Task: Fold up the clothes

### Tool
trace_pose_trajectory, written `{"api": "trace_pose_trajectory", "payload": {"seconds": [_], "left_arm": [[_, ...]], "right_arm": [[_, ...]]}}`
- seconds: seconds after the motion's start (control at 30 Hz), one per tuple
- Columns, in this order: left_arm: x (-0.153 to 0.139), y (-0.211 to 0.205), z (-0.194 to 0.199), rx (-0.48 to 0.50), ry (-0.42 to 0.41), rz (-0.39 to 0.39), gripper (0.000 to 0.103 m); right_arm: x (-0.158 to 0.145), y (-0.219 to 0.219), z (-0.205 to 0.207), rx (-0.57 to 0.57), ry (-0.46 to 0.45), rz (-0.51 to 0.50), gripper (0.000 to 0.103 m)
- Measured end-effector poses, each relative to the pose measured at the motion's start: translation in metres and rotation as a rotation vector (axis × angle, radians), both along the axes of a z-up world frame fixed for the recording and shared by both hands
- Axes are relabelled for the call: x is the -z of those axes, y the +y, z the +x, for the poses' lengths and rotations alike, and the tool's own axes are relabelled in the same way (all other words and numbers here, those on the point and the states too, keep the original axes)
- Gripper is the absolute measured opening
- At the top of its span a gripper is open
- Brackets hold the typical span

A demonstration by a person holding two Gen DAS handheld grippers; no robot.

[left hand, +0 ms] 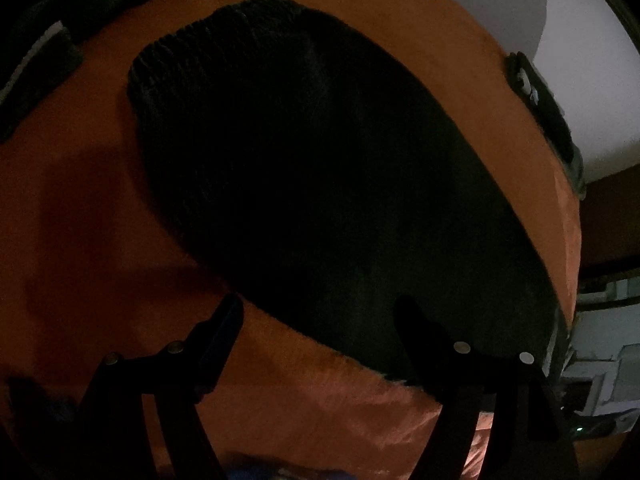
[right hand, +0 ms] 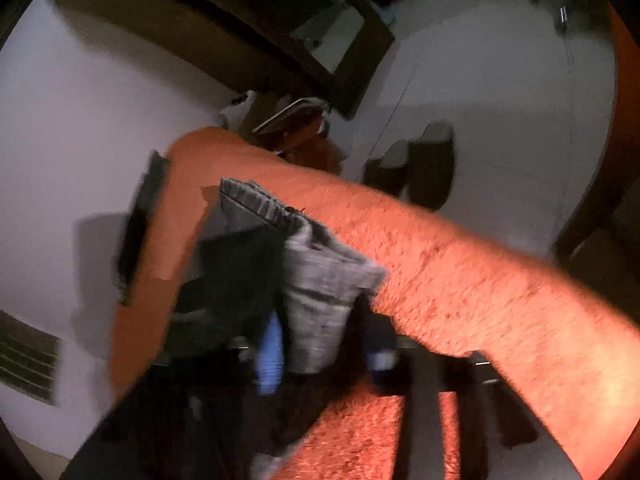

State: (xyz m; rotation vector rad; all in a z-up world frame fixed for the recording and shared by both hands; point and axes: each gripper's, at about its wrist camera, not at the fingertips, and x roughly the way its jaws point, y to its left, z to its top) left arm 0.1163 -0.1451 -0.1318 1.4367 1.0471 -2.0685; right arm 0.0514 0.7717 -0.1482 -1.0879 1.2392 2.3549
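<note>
A dark knitted garment (left hand: 320, 168) lies spread flat on the orange blanket (left hand: 80, 208). My left gripper (left hand: 320, 316) hovers over its near edge, open, with nothing between the fingers; the right fingertip (left hand: 412, 320) is above the knit and the left one above bare blanket. In the right wrist view a grey denim garment (right hand: 320, 280), creased and bunched, rises from between the blue pads (right hand: 272, 348). My right gripper (right hand: 326, 346) is shut on it above the orange blanket (right hand: 460, 280). That view is blurred.
More dark clothes (left hand: 40, 60) lie at the blanket's far left, and a dark strip of cloth (left hand: 540, 108) hangs at its right edge. A dark garment (right hand: 142, 220) lies along the bed's edge. A pair of slippers (right hand: 420, 164) stands on the pale floor (right hand: 500, 80).
</note>
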Motion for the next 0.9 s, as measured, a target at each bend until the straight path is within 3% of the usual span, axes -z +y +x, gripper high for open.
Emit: {"api": "trace_pose_trajectory", "payload": {"seconds": [0.2, 0.37, 0.47, 0.57, 0.67, 0.8, 0.87, 0.9], "left_arm": [[-0.007, 0.01, -0.002, 0.062, 0.011, -0.011, 0.079], [-0.014, 0.013, -0.002, 0.085, 0.038, 0.007, 0.079], [-0.018, 0.017, 0.002, 0.103, 0.064, 0.009, 0.079], [-0.019, 0.024, 0.009, 0.117, 0.063, -0.008, 0.079], [-0.017, 0.023, 0.004, 0.107, 0.055, -0.001, 0.079], [-0.011, 0.024, 0.01, 0.087, 0.035, 0.029, 0.079], [-0.009, 0.025, 0.015, 0.09, 0.033, 0.036, 0.079], [-0.01, 0.025, 0.015, 0.095, 0.035, 0.034, 0.079]], "right_arm": [[-0.052, -0.035, -0.006, -0.057, 0.004, 0.236, 0.011], [-0.111, -0.104, -0.02, -0.187, 0.078, 0.459, 0.009], [-0.147, -0.193, -0.016, -0.377, 0.193, 0.663, 0.008], [-0.161, -0.311, 0.01, -0.638, 0.33, 0.9, 0.008], [-0.13, -0.434, 0.053, -0.965, 0.386, 1.142, 0.008], [-0.059, -0.539, 0.089, -1.29, 0.275, 1.249, 0.009], [-0.035, -0.564, 0.097, -1.383, 0.208, 1.24, 0.017], [-0.026, -0.573, 0.101, -1.407, 0.186, 1.259, 0.03]]}}
